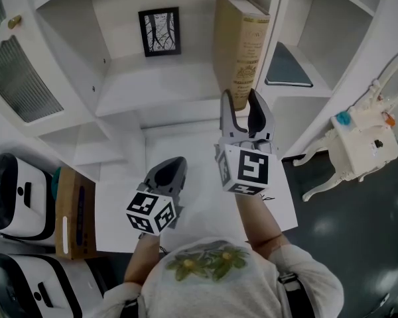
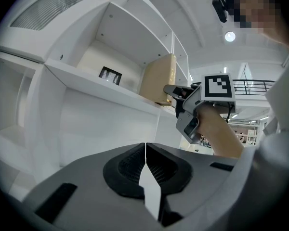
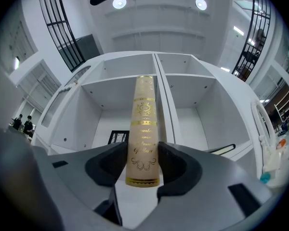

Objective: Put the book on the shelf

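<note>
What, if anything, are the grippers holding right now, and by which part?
The right gripper appears to grip the book across the lower end of its spine; the left gripper is shut and empty.

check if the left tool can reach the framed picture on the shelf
Probably yes: the framed picture stands deep in the shelf with bare board before it, the left tool is shut and empty, and the book in the right tool stands off to the side.
</note>
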